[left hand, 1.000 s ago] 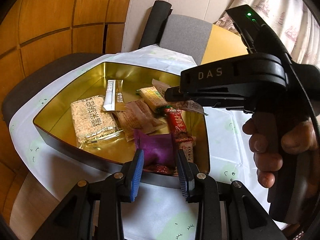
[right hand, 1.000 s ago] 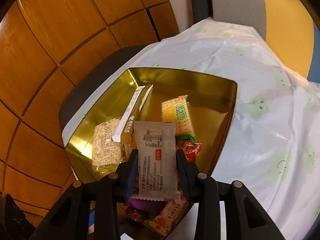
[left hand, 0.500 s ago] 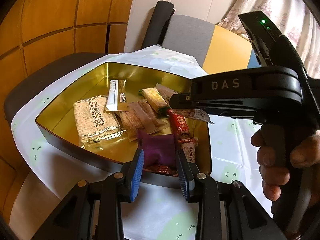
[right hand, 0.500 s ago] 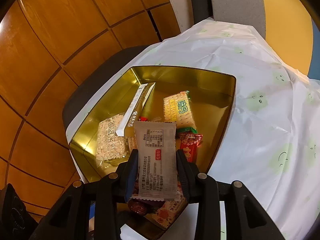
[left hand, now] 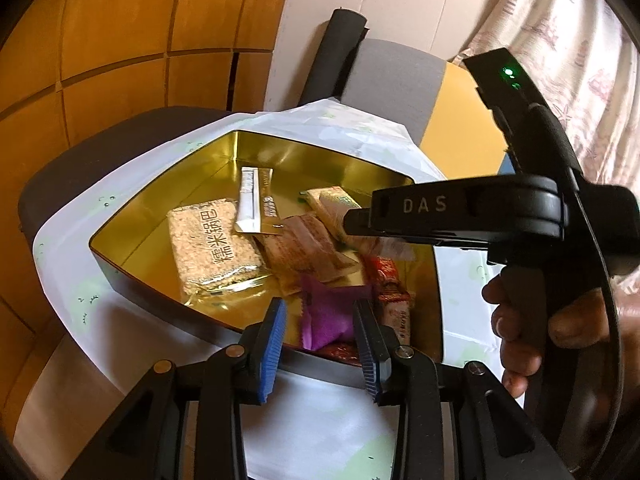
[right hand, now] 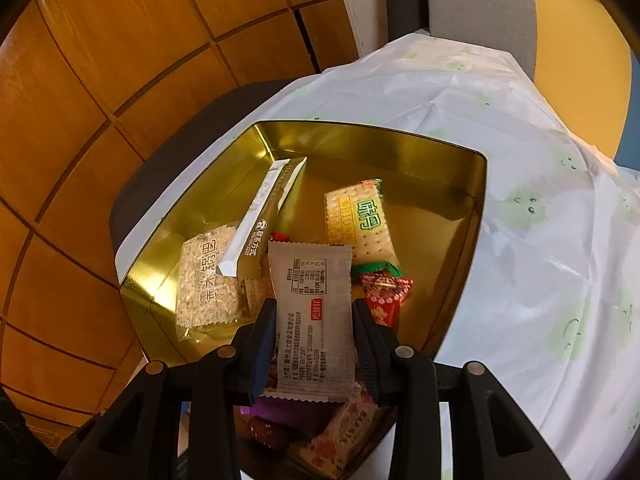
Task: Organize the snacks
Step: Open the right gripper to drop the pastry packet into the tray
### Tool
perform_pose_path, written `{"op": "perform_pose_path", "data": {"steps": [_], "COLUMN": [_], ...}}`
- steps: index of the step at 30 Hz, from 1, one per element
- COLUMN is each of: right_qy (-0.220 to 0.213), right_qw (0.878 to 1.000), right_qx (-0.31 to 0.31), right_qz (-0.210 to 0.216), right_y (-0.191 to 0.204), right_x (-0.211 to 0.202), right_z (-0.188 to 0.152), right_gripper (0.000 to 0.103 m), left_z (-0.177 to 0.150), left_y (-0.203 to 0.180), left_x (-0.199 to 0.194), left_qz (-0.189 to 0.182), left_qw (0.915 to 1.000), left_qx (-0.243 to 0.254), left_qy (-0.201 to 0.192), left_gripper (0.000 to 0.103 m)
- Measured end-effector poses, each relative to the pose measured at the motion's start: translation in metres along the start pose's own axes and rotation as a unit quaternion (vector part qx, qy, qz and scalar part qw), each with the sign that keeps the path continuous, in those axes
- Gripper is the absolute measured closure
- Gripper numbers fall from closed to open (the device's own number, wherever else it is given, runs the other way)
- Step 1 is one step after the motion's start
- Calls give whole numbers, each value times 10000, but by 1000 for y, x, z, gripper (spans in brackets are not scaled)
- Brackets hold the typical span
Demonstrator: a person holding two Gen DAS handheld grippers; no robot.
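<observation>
A gold tin (left hand: 328, 156) (right hand: 360, 136) sits on a white cloth and holds several snacks: a rice cracker pack (left hand: 212, 244) (right hand: 208, 280), a gold stick sachet (left hand: 256, 204) (right hand: 264, 216), a green-lettered cracker pack (right hand: 360, 220), red candy wrappers (left hand: 384, 280) (right hand: 384, 292) and a purple packet (left hand: 328, 312). My right gripper (right hand: 314, 320) is shut on a grey-white snack packet (right hand: 312, 312), held above the tin's near side. It also shows in the left wrist view (left hand: 460, 216). My left gripper (left hand: 320, 344) is open and empty, at the tin's near rim before the purple packet.
The tin stands on a table covered with a white cloth with green faces (right hand: 540, 200) (left hand: 320, 420). A grey and yellow chair (left hand: 400, 84) (right hand: 520, 20) stands behind the table. Wooden wall panels (left hand: 100, 40) are at the left. A curtain (left hand: 560, 40) hangs at the right.
My right gripper has moved a little with the grey-white packet still in it, and the tin appears farther off in its view. My left gripper stays open at the tin's near rim.
</observation>
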State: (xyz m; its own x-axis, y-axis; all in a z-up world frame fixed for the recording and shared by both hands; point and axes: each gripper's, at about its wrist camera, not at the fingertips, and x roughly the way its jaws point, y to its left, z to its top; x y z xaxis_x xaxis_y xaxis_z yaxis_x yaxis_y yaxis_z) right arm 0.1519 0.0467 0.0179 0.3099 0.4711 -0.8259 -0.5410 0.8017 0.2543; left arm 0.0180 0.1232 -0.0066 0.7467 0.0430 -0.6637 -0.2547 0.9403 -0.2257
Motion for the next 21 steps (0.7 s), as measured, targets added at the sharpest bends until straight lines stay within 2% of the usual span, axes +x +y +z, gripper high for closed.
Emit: {"op": "perform_pose_path", "data": {"steps": [4,11,18,21], "right_qy": [-52,-155,-579,-843], "right_qw": [9999,9997,9978,9948], "right_qx": [-73,-134,-109,-114], "right_qz": [-56,-94,-310,-559], "right_y": [1,0,-1,-10], "right_x": [2,-1,-29,-49], "right_z": [0,-7,-19,-29], "right_gripper": [55,55,55,55], "left_z": [-1,-1,-1,-3], "left_y": [2,0,-2,-5], "left_x": [3,3,0,-1], "left_qz": [36,39,17,11], "left_qw": [10000,10000,10000,9999], "left_qx": [-38,4,45,109], "left_qy": [47,27,-37,-42], "left_gripper": [66,66,61,61]}}
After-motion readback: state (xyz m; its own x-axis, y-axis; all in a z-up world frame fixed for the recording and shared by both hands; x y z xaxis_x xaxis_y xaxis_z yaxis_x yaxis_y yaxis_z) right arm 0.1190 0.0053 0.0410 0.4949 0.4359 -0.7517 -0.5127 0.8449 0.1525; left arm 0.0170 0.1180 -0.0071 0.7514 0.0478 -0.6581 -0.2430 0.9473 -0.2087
